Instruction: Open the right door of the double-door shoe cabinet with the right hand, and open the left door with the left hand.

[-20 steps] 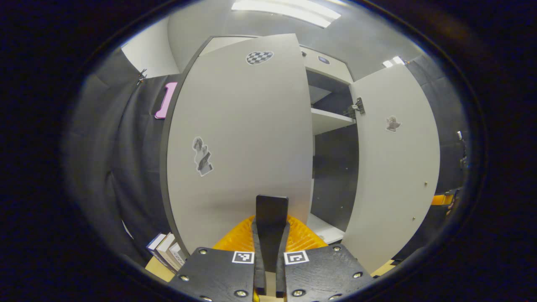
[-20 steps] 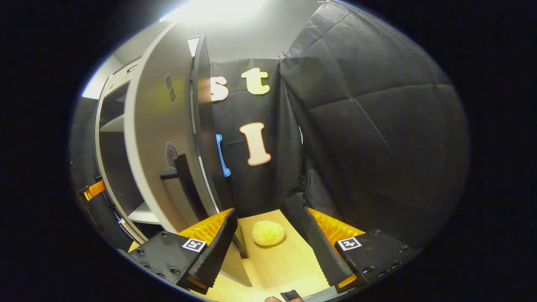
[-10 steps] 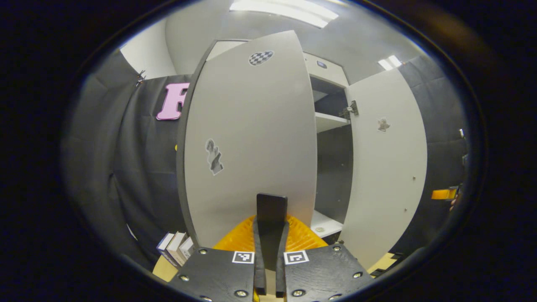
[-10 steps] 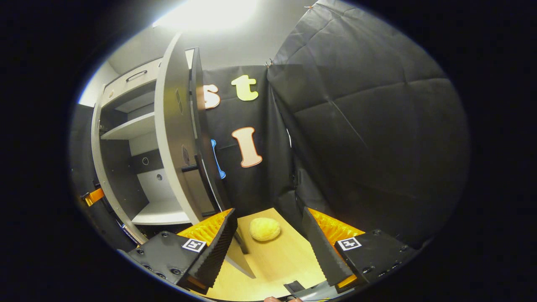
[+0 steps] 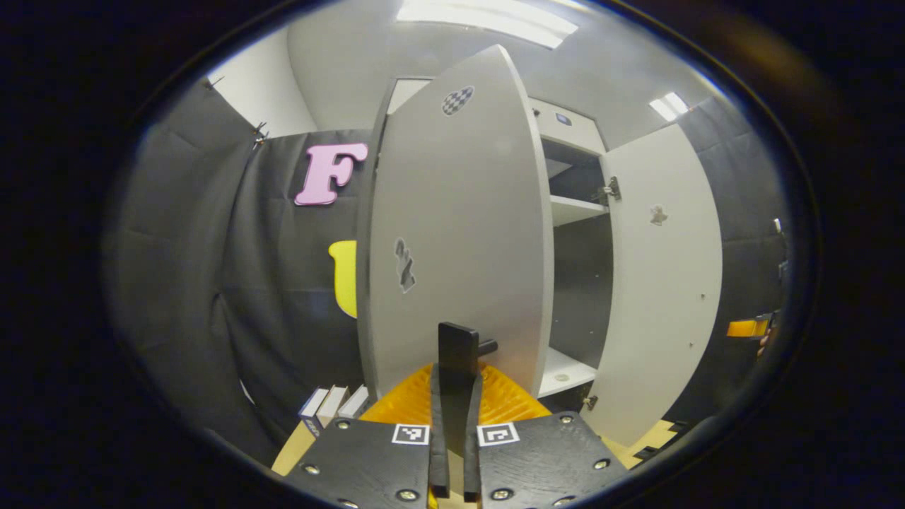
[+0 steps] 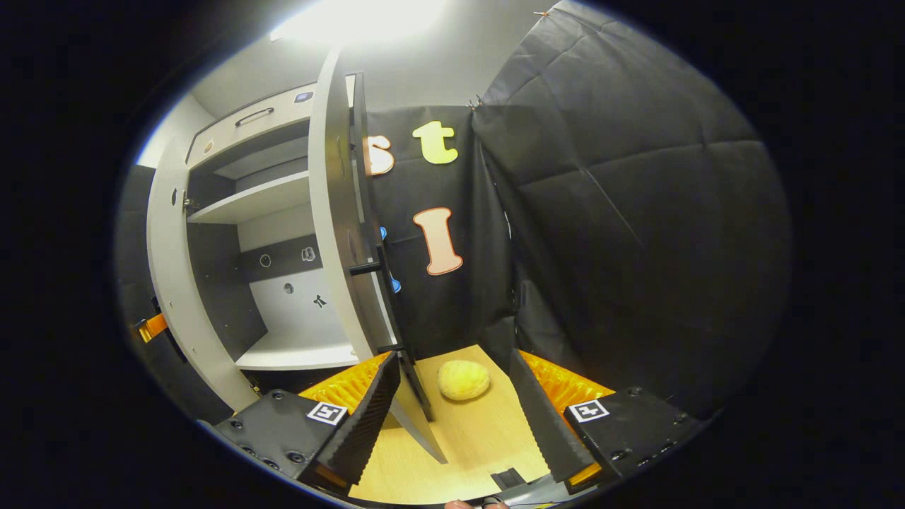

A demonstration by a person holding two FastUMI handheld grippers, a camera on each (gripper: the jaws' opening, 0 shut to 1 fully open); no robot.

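Note:
In the left gripper view my left gripper [image 5: 457,378] is shut on the black bar handle [image 5: 458,343] of the pale grey left door [image 5: 459,233], which stands swung well out from the shoe cabinet. The right door [image 5: 664,283] hangs wide open beyond it, and shelves [image 5: 574,208] show between the two. In the right gripper view my right gripper [image 6: 454,362] is open and holds nothing. The right door [image 6: 338,233] is seen almost edge-on just left of it, its black handle [image 6: 378,283] apart from the fingers. The left door [image 6: 166,283] stands at the far left.
A yellow rounded object [image 6: 463,379] lies on the wooden floor [image 6: 481,438] between my right fingers, near the black cloth wall. Several books [image 5: 332,403] lean by the left door's foot. The other gripper and a hand [image 5: 753,332] sit at the far right of the left gripper view.
The left door has swung further open with my left gripper on its handle. The right door now looks edge-on in the right gripper view, showing more of the shelves; the right gripper stays open.

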